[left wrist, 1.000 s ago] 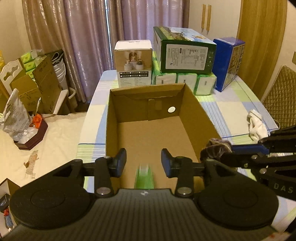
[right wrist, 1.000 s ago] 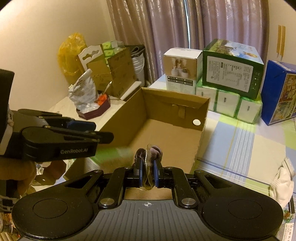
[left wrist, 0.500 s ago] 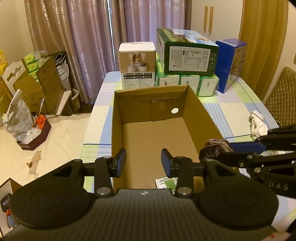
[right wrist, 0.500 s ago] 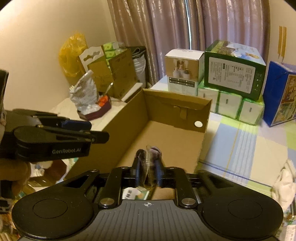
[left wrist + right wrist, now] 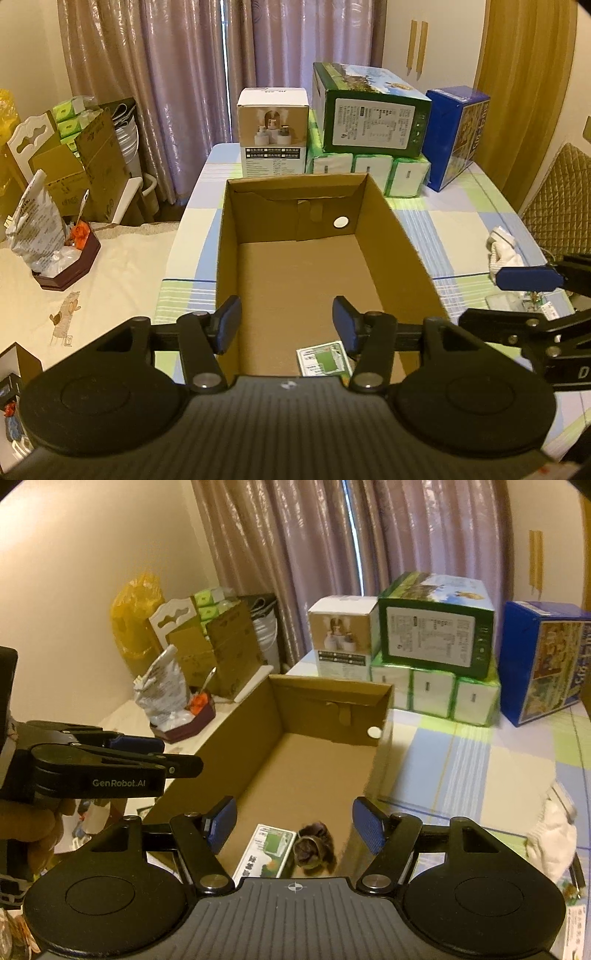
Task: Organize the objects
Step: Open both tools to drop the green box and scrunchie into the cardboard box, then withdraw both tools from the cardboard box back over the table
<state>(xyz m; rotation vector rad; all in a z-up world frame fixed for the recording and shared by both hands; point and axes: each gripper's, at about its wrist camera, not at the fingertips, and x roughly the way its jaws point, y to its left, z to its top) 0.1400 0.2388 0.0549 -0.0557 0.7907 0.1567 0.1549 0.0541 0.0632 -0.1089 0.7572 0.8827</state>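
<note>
Checked tablecloth table (image 5: pixel 454 218): cardboard box (image 5: pixel 402 236), stacked cartons (image 5: pixel 369 122) behind, white cloth (image 5: pixel 504 251) right.

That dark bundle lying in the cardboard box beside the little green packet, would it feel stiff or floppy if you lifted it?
Probably floppy: the dark bundle looks like crumpled, rolled fabric with soft folds, not a rigid shape. It seems light for its size, resting on the cardboard box floor without denting it. It is unlikely to roll far or break, though loose folds could sag from a pinch.
</note>
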